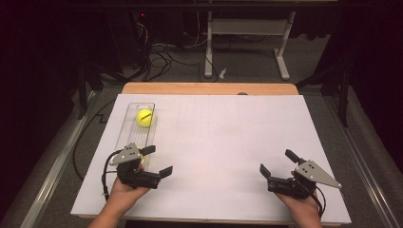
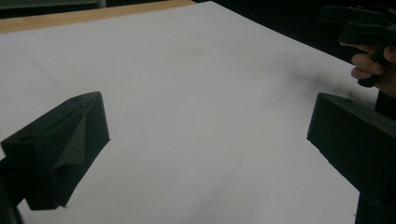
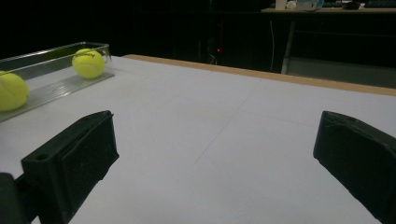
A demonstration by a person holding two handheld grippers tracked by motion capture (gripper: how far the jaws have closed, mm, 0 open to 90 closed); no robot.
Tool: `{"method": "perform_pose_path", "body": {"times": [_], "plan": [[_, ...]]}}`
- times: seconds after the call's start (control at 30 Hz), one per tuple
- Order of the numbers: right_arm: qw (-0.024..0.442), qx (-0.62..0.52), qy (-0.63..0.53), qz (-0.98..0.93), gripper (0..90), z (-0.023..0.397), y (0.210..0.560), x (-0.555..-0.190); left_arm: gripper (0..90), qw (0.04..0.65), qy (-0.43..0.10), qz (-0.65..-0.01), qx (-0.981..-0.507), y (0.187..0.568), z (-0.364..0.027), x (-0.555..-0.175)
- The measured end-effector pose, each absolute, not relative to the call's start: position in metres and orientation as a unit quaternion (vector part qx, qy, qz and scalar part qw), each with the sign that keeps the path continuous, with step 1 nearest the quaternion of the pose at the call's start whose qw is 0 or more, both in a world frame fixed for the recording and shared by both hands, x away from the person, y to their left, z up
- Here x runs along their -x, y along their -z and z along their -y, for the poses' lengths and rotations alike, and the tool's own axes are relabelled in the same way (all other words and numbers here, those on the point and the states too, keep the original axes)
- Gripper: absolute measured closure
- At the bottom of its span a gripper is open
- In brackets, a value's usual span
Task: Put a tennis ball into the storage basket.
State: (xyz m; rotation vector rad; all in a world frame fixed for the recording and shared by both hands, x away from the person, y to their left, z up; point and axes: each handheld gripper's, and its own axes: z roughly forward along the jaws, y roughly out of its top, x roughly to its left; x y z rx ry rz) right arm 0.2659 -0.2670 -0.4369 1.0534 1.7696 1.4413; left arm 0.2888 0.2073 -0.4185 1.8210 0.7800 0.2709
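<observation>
The tabletop (image 1: pixel 209 88) shows a pale wood edge with a smooth finish, covered by a matt white paper sheet (image 1: pixel 228 156) faintly ruled with lines. The tray (image 1: pixel 134 124) is clear, glossy plastic. Each tennis ball (image 3: pixel 88 63) has a fuzzy yellow felt surface. The left hand-held gripper (image 1: pixel 158 160) and right hand-held gripper (image 1: pixel 278 162) are matt black plastic with a finely ridged texture, each topped by a dull grey plate.

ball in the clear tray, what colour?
Yellow-green, a tennis ball with dark print, in the clear tray. Right gripper view shows it best.
</observation>
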Motion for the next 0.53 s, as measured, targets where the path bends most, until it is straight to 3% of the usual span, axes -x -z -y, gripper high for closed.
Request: {"method": "perform_pose_path", "body": {"times": [0.2, 0.53], "plan": [[0.31, -0.397, -0.547, -0.669, 0.2, 0.268, 0.436, -0.266, 0.3, 0.564, -0.124, -0.344, -0.74, 0.415, -0.222, -0.288], [0.311, -0.395, -0.547, -0.669, 0.2, 0.267, 0.436, -0.266, 0.3, 0.552, -0.12, -0.337, -0.753, 0.418, -0.218, -0.289]]}}
